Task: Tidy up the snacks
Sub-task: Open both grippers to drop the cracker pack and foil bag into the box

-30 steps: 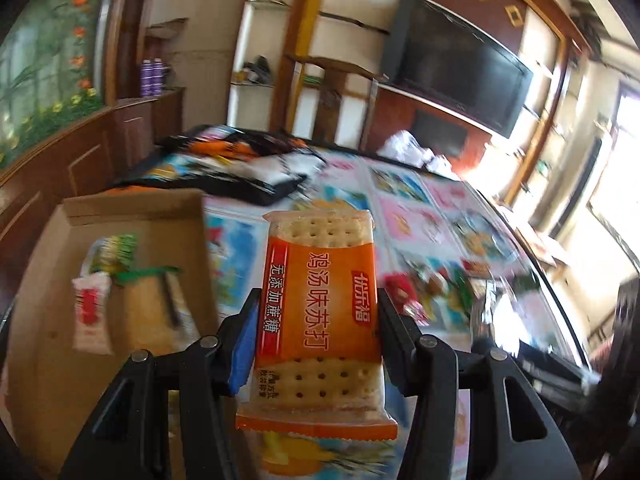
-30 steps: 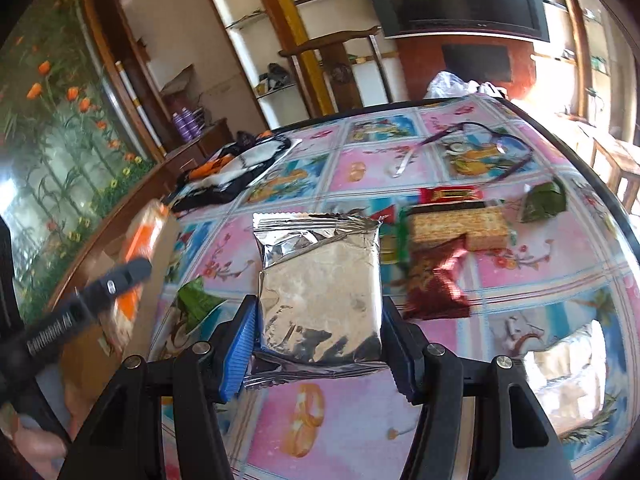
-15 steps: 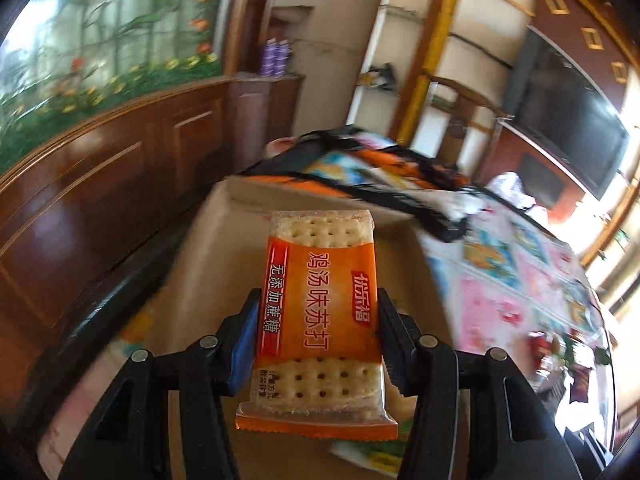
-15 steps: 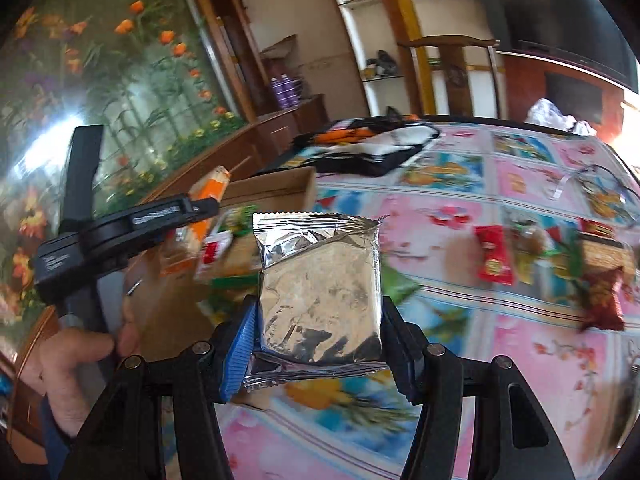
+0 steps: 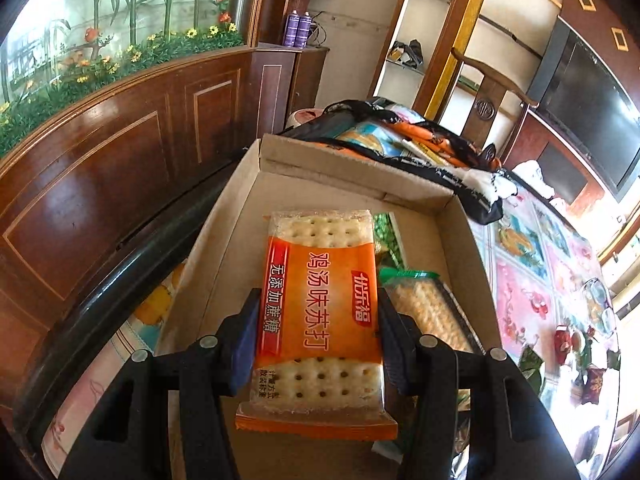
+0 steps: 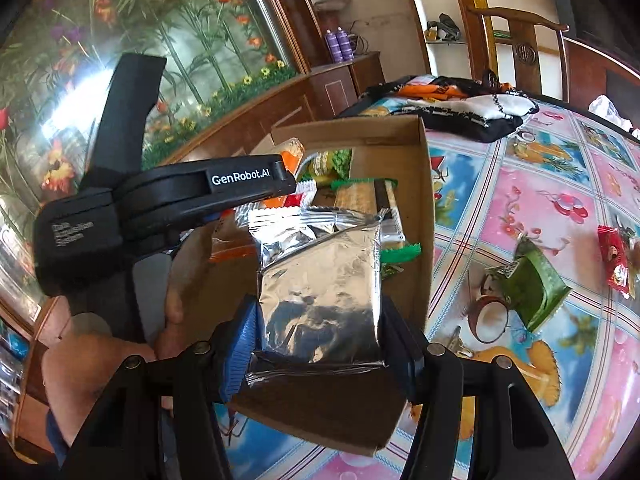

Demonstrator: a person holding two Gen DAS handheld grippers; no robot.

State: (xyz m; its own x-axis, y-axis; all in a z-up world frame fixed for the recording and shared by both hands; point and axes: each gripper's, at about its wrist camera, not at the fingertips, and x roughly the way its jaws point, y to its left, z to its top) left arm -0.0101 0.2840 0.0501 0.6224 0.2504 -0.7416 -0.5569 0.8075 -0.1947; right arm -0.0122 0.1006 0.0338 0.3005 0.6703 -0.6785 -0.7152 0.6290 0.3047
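My left gripper (image 5: 318, 332) is shut on an orange cracker packet (image 5: 320, 312) and hangs over the open cardboard box (image 5: 248, 216). Inside the box lie a green-ended cracker pack (image 5: 430, 308) and a green wrapper (image 5: 386, 232). My right gripper (image 6: 318, 340) is shut on a silver foil packet (image 6: 320, 292) above the near part of the same box (image 6: 424, 184). In the right wrist view the left gripper's black body (image 6: 168, 196) reaches in from the left, a hand (image 6: 172, 320) below it, with the orange packet (image 6: 290, 156) at its tip.
On the flowered tablecloth (image 6: 540, 200) to the right lie a green packet (image 6: 532, 280) and a red packet (image 6: 614, 256). A black-and-orange bag (image 6: 460, 108) lies behind the box. A dark wood cabinet (image 5: 100, 176) runs along the table's left side.
Both grippers have swung left from the open table to over the cardboard box, each still gripping its packet. The right gripper has drawn in beside the left one.
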